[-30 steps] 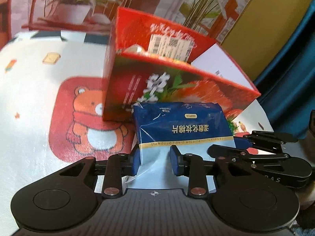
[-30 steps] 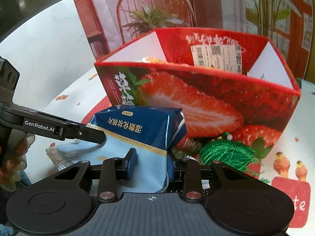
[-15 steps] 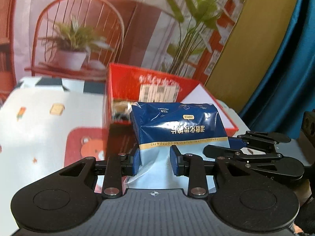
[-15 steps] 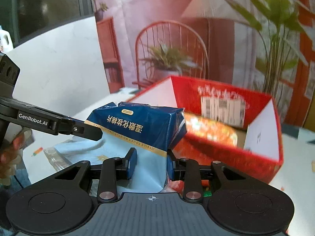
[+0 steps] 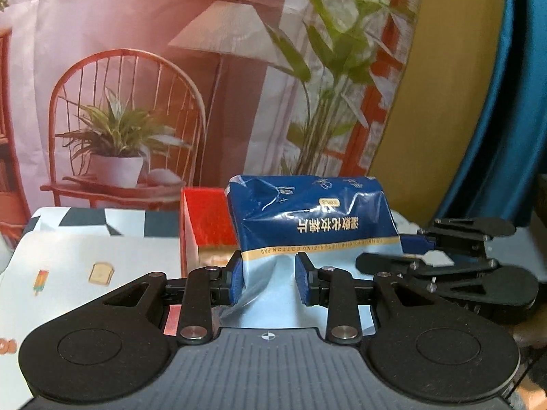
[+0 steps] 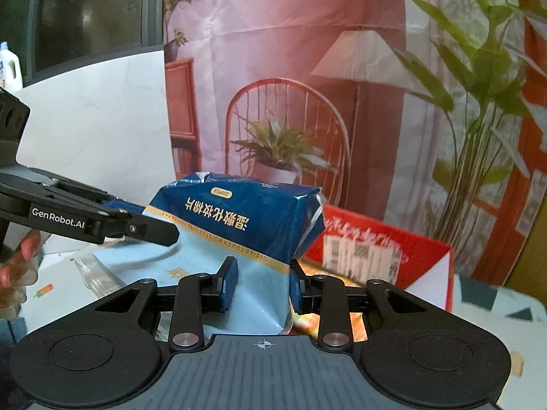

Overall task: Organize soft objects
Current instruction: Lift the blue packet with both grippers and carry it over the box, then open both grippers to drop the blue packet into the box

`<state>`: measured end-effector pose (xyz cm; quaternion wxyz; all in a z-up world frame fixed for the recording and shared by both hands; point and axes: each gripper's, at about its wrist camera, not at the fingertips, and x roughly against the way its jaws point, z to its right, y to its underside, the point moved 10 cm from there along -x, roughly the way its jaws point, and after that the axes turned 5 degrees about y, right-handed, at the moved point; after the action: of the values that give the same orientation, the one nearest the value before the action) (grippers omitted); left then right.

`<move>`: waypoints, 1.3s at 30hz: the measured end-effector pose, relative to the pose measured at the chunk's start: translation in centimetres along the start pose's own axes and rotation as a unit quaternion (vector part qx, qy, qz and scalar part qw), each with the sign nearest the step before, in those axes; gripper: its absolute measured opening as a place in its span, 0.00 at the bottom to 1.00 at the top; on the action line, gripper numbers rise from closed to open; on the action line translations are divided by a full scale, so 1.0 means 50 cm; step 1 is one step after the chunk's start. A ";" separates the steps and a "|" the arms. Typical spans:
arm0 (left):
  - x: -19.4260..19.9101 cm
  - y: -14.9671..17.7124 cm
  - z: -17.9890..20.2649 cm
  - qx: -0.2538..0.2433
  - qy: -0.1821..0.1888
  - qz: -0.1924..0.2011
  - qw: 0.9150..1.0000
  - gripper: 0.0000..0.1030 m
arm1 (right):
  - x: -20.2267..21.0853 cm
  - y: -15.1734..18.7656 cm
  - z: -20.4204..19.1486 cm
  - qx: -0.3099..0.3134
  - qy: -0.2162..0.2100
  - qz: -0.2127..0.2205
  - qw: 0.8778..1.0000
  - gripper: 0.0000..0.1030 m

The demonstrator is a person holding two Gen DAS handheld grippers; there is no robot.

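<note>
A blue and pale-blue soft pack of cotton pads (image 5: 307, 218) is held between both grippers, lifted off the table. My left gripper (image 5: 270, 278) is shut on its near end. My right gripper (image 6: 261, 285) is shut on the same pack (image 6: 246, 225) from the other side. The right gripper also shows in the left wrist view (image 5: 444, 259), at the pack's right edge. The left gripper also shows in the right wrist view (image 6: 112, 222), at the pack's left edge. The red strawberry-print box (image 6: 386, 253) stands open behind and below the pack; in the left wrist view the box (image 5: 205, 218) is mostly hidden.
A tablecloth with cartoon prints (image 5: 85, 266) covers the table. A printed backdrop with a chair, lamp and plants (image 5: 171, 85) hangs behind. A blue curtain (image 5: 506, 119) hangs at the right. A clear plastic wrapper (image 6: 92, 270) lies at the table's left.
Both grippers have raised the pack from in front of the box's side wall to above the box's rim. The box has dropped low in both views.
</note>
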<state>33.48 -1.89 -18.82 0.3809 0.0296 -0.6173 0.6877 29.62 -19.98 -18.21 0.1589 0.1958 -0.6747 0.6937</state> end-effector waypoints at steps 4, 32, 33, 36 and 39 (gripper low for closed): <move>-0.049 -0.038 -0.010 -0.005 -0.009 0.002 1.000 0.32 | -0.043 -0.021 0.023 0.038 0.019 0.002 0.999 0.28; -0.289 0.016 -0.088 -0.035 -0.052 -0.110 0.992 0.30 | -0.321 0.082 0.117 0.068 0.074 -0.198 0.975 0.22; -0.290 0.018 -0.090 -0.039 -0.055 -0.112 0.991 0.30 | -0.324 0.087 0.120 0.065 0.078 -0.206 0.973 0.22; -0.287 0.018 -0.094 -0.035 -0.054 -0.113 0.992 0.30 | -0.332 0.099 0.131 0.052 0.096 -0.222 0.969 0.22; -0.284 0.019 -0.095 -0.036 -0.057 -0.113 0.991 0.30 | -0.337 0.104 0.149 0.042 0.122 -0.232 0.964 0.24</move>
<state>45.05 -4.60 -27.99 0.4211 0.1241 -0.6551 0.6149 42.23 -26.87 -30.87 0.3884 0.2677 -0.5565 0.6839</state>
